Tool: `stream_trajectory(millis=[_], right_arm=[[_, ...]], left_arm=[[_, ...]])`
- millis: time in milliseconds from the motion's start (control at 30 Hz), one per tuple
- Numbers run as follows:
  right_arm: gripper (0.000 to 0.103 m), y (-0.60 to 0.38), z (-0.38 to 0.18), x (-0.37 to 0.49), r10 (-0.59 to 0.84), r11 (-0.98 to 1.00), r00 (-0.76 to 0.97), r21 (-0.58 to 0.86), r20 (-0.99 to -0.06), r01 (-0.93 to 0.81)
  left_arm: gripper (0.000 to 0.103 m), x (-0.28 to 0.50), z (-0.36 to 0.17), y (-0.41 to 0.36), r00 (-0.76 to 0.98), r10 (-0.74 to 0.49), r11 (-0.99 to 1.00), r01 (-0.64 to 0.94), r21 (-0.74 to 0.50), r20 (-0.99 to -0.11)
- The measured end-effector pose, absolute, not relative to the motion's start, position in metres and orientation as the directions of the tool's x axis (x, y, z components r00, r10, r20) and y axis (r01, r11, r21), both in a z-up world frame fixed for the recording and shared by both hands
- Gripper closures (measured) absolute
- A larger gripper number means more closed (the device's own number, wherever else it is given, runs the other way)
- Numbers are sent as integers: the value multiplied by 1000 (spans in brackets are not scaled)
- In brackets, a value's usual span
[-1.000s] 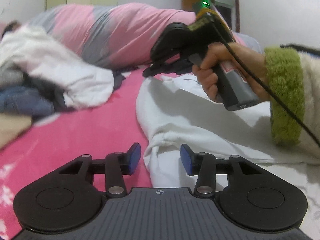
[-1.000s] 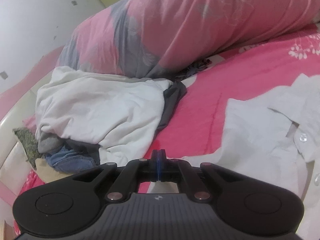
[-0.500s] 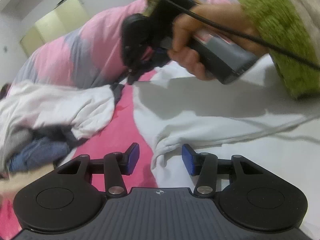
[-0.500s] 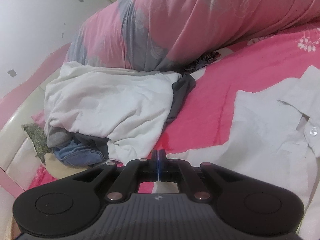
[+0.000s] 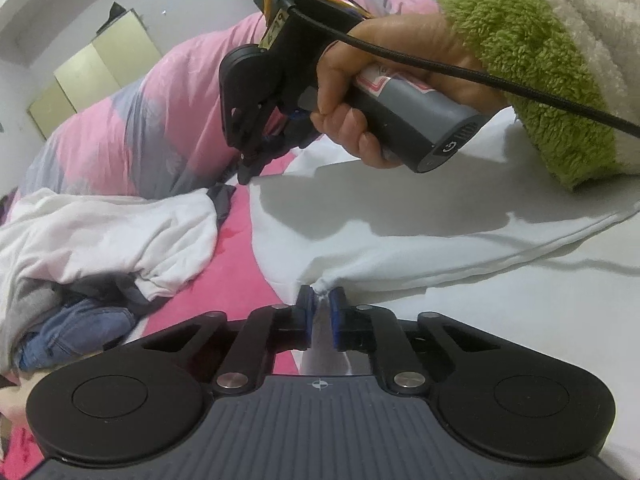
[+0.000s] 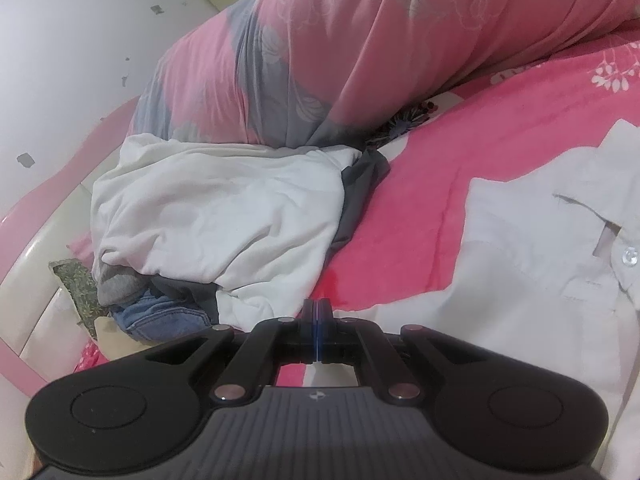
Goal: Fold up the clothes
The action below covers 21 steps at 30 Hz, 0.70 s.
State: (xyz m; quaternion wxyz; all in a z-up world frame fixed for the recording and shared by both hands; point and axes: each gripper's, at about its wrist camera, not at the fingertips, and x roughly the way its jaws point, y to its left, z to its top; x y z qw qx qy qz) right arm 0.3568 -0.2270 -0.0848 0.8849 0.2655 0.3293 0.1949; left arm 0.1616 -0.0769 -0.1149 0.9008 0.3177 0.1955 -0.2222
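Left gripper (image 5: 320, 300) clenched on a bunched edge of the white shirt (image 5: 460, 220), which lies spread on the pink bedsheet (image 6: 432, 168). Right gripper (image 6: 317, 308) pinched fully together at the shirt's edge; whether cloth is caught, cannot tell. Clothes pile (image 6: 216, 220) at 10 o'clock.

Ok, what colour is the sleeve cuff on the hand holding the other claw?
Green and fluffy, the cuff shows best in the left wrist view.
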Motion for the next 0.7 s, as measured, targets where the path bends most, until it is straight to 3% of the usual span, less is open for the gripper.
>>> stream_trajectory(millis=[333, 700], right_arm=[[103, -227, -86, 361, 495, 797, 723, 582, -482, -158], [103, -219, -85, 364, 483, 824, 714, 540, -508, -173]], left_arm=[[103, 156, -102, -55, 812, -317, 770, 522, 366, -490], [103, 161, -105, -36, 753, -325, 838, 510, 195, -573]])
